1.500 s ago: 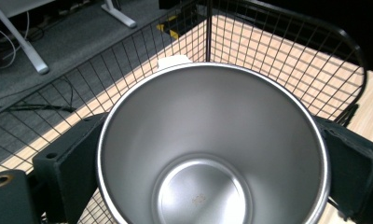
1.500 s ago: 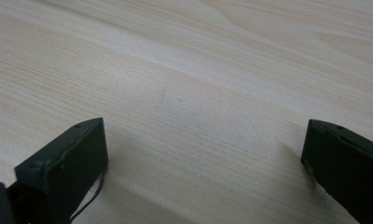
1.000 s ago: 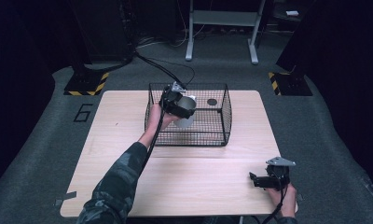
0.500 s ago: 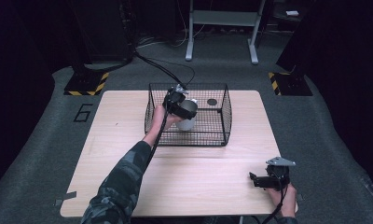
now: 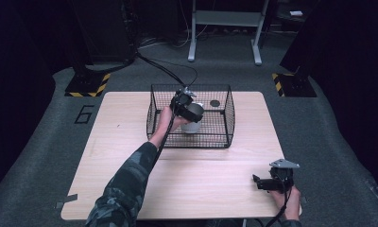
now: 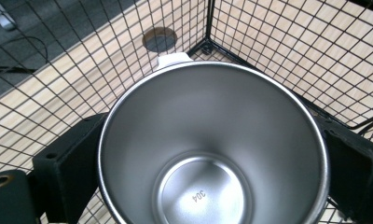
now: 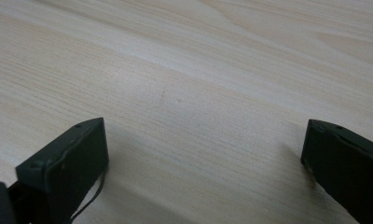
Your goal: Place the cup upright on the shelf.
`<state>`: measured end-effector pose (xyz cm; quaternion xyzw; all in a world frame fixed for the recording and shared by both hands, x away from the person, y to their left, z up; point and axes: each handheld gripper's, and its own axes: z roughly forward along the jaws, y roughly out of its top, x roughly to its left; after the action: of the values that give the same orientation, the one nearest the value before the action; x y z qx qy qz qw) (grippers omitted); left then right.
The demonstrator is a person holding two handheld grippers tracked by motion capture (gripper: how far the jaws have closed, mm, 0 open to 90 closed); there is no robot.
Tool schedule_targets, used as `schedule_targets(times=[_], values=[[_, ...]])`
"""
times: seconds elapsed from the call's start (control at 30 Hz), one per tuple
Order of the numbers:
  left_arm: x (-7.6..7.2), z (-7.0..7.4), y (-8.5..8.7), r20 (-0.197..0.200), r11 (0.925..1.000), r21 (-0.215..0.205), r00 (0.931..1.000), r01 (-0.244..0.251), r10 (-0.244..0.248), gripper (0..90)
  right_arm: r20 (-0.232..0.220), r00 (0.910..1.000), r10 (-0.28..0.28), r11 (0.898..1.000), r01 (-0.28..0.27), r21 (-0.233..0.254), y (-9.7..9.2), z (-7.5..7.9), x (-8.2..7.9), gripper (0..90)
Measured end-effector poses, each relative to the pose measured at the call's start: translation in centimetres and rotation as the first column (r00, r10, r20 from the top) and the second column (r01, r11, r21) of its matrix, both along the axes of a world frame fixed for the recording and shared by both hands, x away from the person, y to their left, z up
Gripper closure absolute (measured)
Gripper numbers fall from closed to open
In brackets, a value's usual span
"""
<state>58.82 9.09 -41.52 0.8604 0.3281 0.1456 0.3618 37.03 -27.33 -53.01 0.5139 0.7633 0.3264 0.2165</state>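
Where the high view looks down, a pale wooden table (image 5: 130,142) fills the middle of the frame, and a black wire basket (image 5: 227,113) stands on its far half, just above centre. Inside the basket, at centre frame, a steel cup (image 5: 193,124) is pinched between the jaws of the left gripper (image 5: 184,106); in the left gripper view the cup (image 6: 212,154) opens toward the camera, a jaw against each side. At lower right, the right gripper (image 5: 263,183) rests near the table's edge, jaws spread wide over bare wood.
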Motion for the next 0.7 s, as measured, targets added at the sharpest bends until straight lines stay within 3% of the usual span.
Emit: schedule_targets(times=[0.2,0.7], values=[[0.2,-0.5,-0.2,-0.025,0.9994,0.031,0.9996,0.012,-0.011,6.1,0.001,1.0000,0.004,1.000,-0.004,-0.003,0.0,0.0,0.0,0.1],[0.4,-1.0,-0.1,-0.051,0.9989,0.048,0.9987,0.004,-0.001,6.0,0.002,1.0000,0.003,1.000,-0.003,-0.002,0.0,0.0,0.0,0.1]])
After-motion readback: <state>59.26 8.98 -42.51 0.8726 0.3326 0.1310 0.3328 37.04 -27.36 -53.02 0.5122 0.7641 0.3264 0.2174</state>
